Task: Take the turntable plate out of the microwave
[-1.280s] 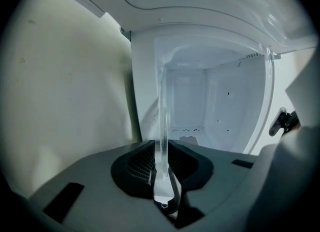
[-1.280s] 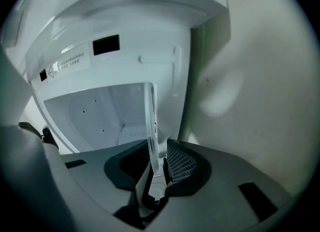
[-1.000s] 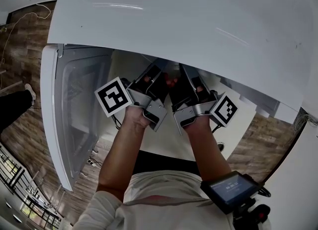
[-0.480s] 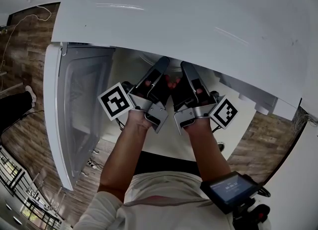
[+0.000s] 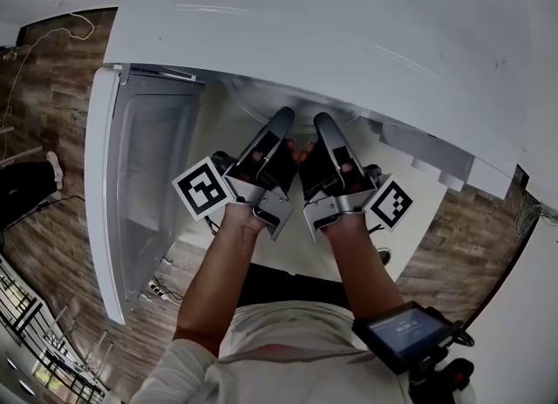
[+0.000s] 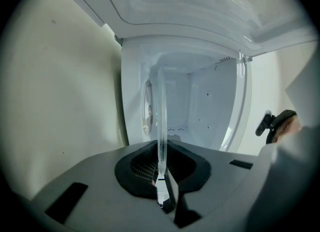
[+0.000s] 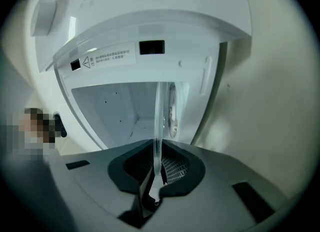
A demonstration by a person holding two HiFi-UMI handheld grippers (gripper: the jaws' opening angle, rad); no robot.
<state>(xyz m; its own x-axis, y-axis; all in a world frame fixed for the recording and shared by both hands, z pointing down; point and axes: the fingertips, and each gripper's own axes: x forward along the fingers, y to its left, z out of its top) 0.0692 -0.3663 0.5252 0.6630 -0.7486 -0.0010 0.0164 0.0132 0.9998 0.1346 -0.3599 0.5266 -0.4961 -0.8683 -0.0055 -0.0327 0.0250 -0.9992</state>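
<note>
The glass turntable plate [image 6: 161, 121] stands edge-on in the left gripper view, a clear strip running into the jaws. My left gripper [image 6: 161, 168] is shut on its rim. In the right gripper view the same plate [image 7: 158, 126] shows edge-on, and my right gripper [image 7: 156, 168] has just been closing and now pinches the rim. Behind the plate lies the white microwave cavity [image 6: 205, 105]. From the head view, the left gripper [image 5: 283, 120] and right gripper [image 5: 319, 123] reach side by side into the microwave's opening, where a faint arc of the plate [image 5: 261, 97] shows.
The white microwave [image 5: 331, 27] fills the top of the head view, and its door [image 5: 131, 193] hangs open at the left. A warning label [image 7: 110, 57] sits on the frame above the cavity. Wooden floor [image 5: 52, 245] lies below. A small screen device [image 5: 405, 332] sits at the lower right.
Both grippers now show further out from under the microwave's top edge, tips visible, and the head view has shifted slightly. The hands stay close together.
</note>
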